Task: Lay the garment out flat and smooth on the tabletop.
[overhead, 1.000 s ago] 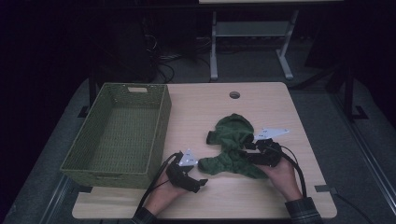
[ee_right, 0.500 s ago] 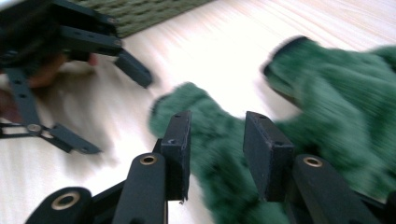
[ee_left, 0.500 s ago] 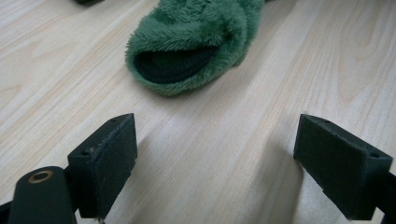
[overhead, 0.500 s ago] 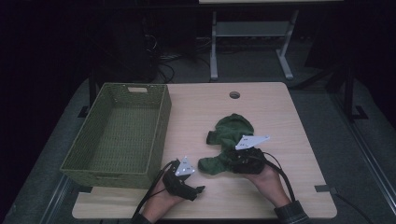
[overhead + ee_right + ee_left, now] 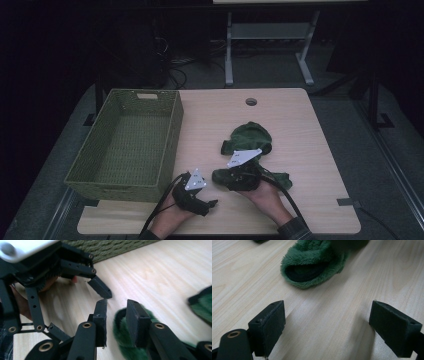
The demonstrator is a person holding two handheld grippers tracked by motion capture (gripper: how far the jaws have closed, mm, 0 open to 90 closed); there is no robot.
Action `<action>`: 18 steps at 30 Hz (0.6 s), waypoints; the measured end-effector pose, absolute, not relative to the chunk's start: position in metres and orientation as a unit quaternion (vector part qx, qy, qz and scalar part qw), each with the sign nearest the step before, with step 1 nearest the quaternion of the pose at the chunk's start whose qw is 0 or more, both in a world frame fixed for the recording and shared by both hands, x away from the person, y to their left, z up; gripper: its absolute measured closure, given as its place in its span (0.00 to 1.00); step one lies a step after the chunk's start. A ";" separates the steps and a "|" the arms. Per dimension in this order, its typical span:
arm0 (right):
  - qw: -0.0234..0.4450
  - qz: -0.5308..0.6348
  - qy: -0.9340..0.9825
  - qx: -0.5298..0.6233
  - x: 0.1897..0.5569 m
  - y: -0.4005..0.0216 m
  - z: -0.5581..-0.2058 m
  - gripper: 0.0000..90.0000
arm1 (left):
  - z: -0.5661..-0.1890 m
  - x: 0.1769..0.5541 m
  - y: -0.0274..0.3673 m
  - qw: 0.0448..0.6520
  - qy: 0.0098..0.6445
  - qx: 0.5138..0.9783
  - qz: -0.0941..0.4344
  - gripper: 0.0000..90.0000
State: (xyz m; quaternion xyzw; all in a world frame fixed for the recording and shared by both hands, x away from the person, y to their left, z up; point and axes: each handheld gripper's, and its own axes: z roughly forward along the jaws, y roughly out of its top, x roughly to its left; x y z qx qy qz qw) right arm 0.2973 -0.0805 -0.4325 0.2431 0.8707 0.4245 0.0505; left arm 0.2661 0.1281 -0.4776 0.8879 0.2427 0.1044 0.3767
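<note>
Green garment: a fleecy piece of clothing, crumpled on the desk right of centre; its long axis runs from the far middle toward the near right.
Cuff: an open tubular end of the garment, lying at its near left and facing the left gripper.
Right gripper: at the near-left end of the garment, jaws narrowed but with a gap between them; one jaw sits at the fleece edge. Whether cloth is pinched cannot be told.
Left gripper: jaws wide, nothing between them, low over bare desk just short of the cuff, which lies straight ahead.
Basket: woven, green, at the left of the desk, nothing in it.
Nearer hand: the right, already at the garment; the left is close beside it.
</note>
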 end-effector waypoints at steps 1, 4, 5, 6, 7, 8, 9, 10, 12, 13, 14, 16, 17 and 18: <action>0.049 0.420 0.873 0.242 0.298 -0.077 -0.435 0.78 | -0.478 0.266 0.128 0.378 0.244 0.887 0.104 0.14; 0.049 0.406 0.881 0.239 0.299 -0.069 -0.446 0.78 | -0.478 0.266 0.128 0.378 0.243 0.887 0.103 0.14; 0.056 0.396 0.885 0.239 0.299 -0.067 -0.449 0.78 | -0.477 0.266 0.128 0.377 0.243 0.888 0.103 0.14; 0.065 0.387 0.888 0.239 0.299 -0.065 -0.453 0.78 | -0.477 0.266 0.129 0.375 0.241 0.889 0.104 0.14; 0.071 0.380 0.890 0.241 0.300 -0.064 -0.456 0.78 | -0.477 0.266 0.129 0.375 0.241 0.889 0.104 0.14; 0.074 0.375 0.892 0.242 0.300 -0.063 -0.459 0.78 | -0.478 0.266 0.128 0.377 0.243 0.888 0.103 0.14; 0.075 0.370 0.894 0.242 0.301 -0.062 -0.461 0.78 | -0.477 0.266 0.129 0.376 0.241 0.889 0.103 0.14; 0.075 0.367 0.895 0.242 0.300 -0.061 -0.463 0.79 | -0.477 0.267 0.129 0.375 0.240 0.889 0.104 0.14; 0.091 0.360 0.898 0.234 0.299 -0.059 -0.466 0.83 | -0.477 0.267 0.129 0.374 0.239 0.890 0.104 0.14; 0.098 0.358 0.899 0.234 0.298 -0.058 -0.466 0.87 | -0.477 0.267 0.129 0.374 0.238 0.890 0.104 0.14; 0.104 0.356 0.899 0.234 0.297 -0.057 -0.466 0.90 | -0.477 0.267 0.129 0.375 0.238 0.890 0.104 0.14; 0.102 0.358 0.898 0.235 0.296 -0.057 -0.466 0.94 | -0.477 0.267 0.129 0.374 0.238 0.891 0.104 0.14; 0.100 0.360 0.898 0.232 0.296 -0.058 -0.466 0.95 | -0.477 0.267 0.129 0.374 0.238 0.890 0.104 0.14; 0.096 0.363 0.897 0.233 0.296 -0.059 -0.465 0.95 | -0.477 0.267 0.129 0.376 0.239 0.890 0.103 0.14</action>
